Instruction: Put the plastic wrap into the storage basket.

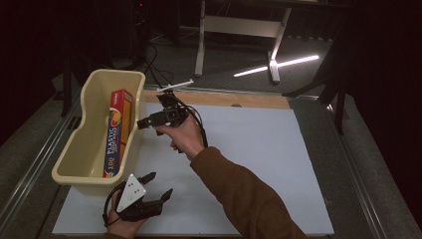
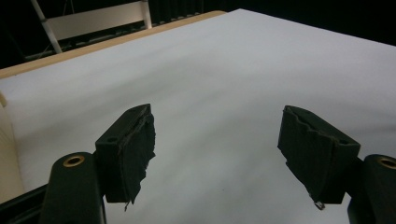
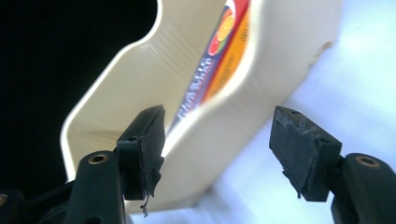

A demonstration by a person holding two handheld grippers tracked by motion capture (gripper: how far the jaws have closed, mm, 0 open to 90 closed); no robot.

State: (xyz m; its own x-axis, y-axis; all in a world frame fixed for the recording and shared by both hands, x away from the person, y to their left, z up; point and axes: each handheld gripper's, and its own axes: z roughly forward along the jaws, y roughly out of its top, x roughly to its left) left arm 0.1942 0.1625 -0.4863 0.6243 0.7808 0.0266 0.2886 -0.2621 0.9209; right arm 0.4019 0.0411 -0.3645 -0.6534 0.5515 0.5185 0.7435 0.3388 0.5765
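From the high view I see the box (image 1: 117,130) lying inside the tub (image 1: 82,149) at the table's left edge, leaning against the tub's right wall. Its long axis runs away from me, along the tub's length, with the printed face turned up and to the right. My right gripper (image 1: 143,122) sits just outside the tub's right rim, pointing left at the box, its jaws apart and holding nothing. My left gripper (image 1: 158,185) rests near the tub's near end, over the mat (image 1: 259,149), jaws spread and empty.

The left gripper view gives me only bare mat between two widely parted pads (image 2: 133,149).

The right gripper view adds what the high view lacks: the tub wall close up, just beyond the jaws, with the box's orange and red face slanting up behind the rim. The box is apart from the pads (image 3: 144,144), which pinch nothing.
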